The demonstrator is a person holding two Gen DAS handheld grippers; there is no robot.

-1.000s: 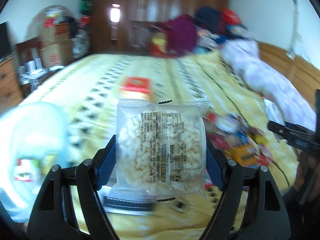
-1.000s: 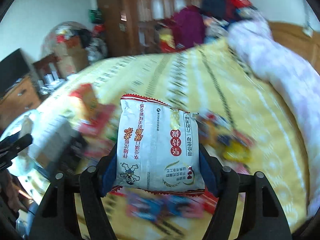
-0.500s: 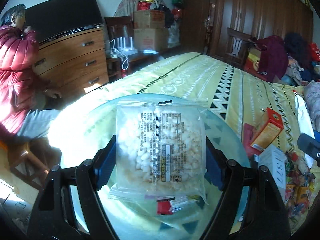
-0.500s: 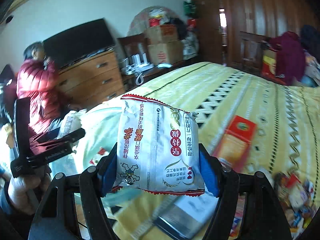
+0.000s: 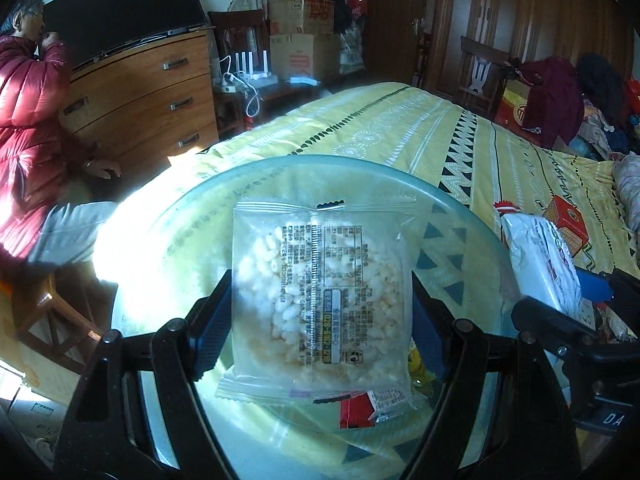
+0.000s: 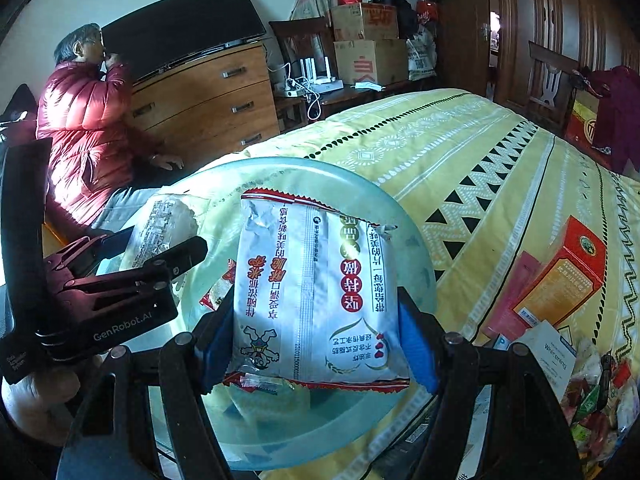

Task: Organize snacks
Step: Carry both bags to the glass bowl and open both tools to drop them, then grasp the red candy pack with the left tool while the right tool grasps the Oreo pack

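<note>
Both snack packs look light and crackly, thin film w/ air inside, so they'll crush or slip if squeezed hard; best held across the flat side edges, not by the sealed ends. The clear rice-puff pack [image 5: 320, 300] likely brittle inside, contents could crumble. Left gripper [image 5: 320, 320] is clamped on that pack, blue pads pressing its two sides, jaws fairly wide apart because the pack fills the gap. Right gripper [image 6: 316, 328] is clamped the same way on the white printed snack bag [image 6: 316, 296], pads on both side edges. Both packs hang over the pale glass bowl [image 5: 192, 208] sitting on the yellow bedspread [image 6: 460, 152], a few small wrappers already in it. More snacks and an orange box [image 6: 560, 280] lie on the bed to the right, near the bowl
</note>
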